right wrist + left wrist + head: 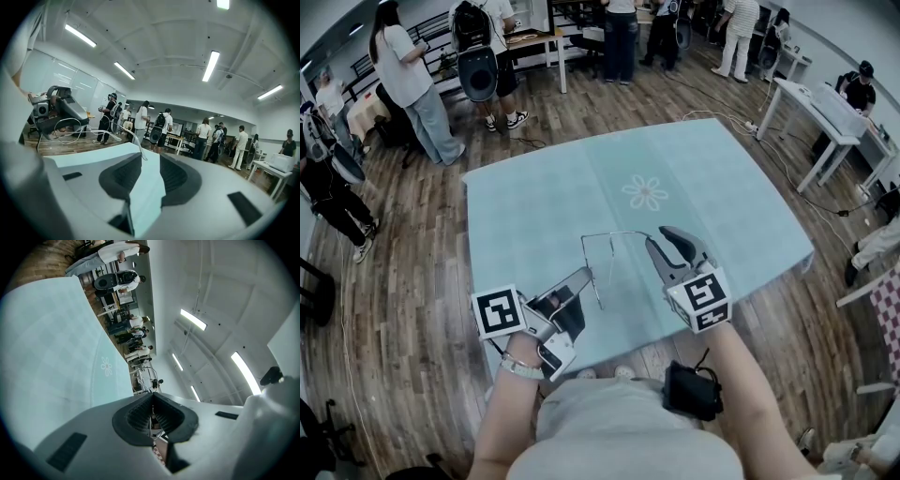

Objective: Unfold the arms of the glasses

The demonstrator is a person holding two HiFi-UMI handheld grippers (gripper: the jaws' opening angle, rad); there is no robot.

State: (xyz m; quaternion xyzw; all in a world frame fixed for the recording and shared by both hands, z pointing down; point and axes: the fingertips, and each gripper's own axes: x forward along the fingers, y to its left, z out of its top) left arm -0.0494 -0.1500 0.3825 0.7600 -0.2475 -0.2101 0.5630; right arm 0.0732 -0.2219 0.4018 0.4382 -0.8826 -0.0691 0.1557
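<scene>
Thin wire-framed glasses [614, 233] hang in the air above the light-blue tablecloth [703, 178], between my two grippers. My left gripper [586, 278] is shut on the front frame; in the left gripper view its ribbed pads meet on a thin wire and the glasses [149, 378] stick out beyond them. One arm of the glasses [133, 143] stretches across to my right gripper [660, 240]. Its curved tip lies at the left pad in the right gripper view. There the right gripper [149, 176] is open, with cloth showing through the gap and nothing pressed.
The cloth has a white flower print [645, 193] in the middle. Wooden floor surrounds the table. Several people stand at the far side of the room. White desks [820, 108] stand at the right.
</scene>
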